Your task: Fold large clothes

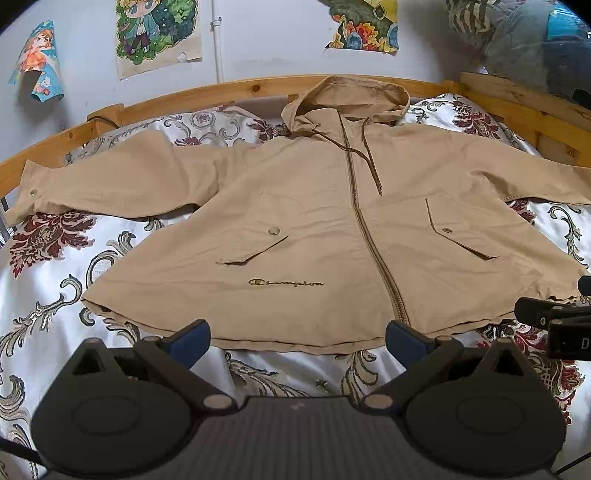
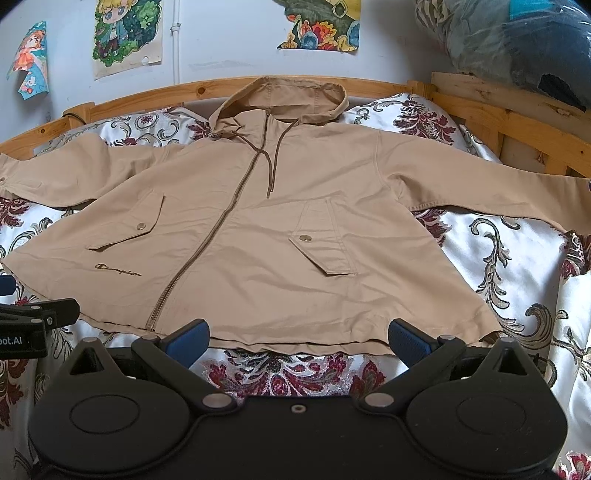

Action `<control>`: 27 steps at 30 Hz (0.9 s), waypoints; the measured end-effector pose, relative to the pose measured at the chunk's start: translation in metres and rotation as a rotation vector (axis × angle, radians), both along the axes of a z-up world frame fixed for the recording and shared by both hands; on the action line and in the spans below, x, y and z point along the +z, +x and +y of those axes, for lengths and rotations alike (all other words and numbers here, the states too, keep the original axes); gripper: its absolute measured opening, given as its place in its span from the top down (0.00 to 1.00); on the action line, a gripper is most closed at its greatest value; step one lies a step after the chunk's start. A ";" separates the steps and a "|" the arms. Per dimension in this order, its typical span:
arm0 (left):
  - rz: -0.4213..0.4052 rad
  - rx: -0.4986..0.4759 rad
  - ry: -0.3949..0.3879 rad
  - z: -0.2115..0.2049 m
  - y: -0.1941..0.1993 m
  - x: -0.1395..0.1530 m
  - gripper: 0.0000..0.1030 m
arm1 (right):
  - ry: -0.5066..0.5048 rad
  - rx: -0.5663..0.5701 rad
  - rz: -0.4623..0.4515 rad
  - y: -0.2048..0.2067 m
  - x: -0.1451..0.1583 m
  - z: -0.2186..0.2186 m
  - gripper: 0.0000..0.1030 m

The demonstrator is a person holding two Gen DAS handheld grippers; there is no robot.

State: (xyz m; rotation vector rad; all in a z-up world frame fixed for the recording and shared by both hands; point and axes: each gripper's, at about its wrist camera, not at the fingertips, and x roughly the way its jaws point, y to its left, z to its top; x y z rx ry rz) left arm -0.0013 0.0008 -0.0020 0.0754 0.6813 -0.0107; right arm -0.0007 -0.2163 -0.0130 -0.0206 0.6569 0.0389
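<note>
A tan hooded zip-front cotton jacket (image 1: pixel 332 221) is lying spread out, front side up, across the middle of both frames on a bed covered by a glossy white bedspread with dark red and grey floral scrolls (image 1: pixel 55 295). Its hood (image 1: pixel 347 98) is pointing toward the pale wooden bed rail (image 1: pixel 221 88) near the top of the frame, and both sleeves are stretching out toward the left and right edges. The zipper is closed, two brown drawstrings are trailing down the chest, and each flap pocket is showing a metal snap. An embroidered script logo (image 1: pixel 286 283) is sitting low on the front, just above the hem. The left gripper (image 1: pixel 297 338) is hovering at the bottom centre of its own view, jaws spread wide with nothing between the blue pads, close to the hem by the zipper's end. The right gripper (image 2: pixel 297 338) is doing likewise in its view, wide apart and empty, near the hem. Colourful cartoon posters (image 1: pixel 159 33) are hanging on the white wall along the top.
</note>
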 end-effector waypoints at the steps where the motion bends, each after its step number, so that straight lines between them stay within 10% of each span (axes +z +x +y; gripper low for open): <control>1: 0.001 0.000 0.000 0.000 0.000 0.000 0.01 | 0.001 -0.002 0.001 0.000 0.000 -0.001 0.01; 27: 0.016 0.004 -0.006 0.001 0.000 0.001 0.01 | 0.016 -0.013 0.021 0.002 -0.003 -0.002 0.01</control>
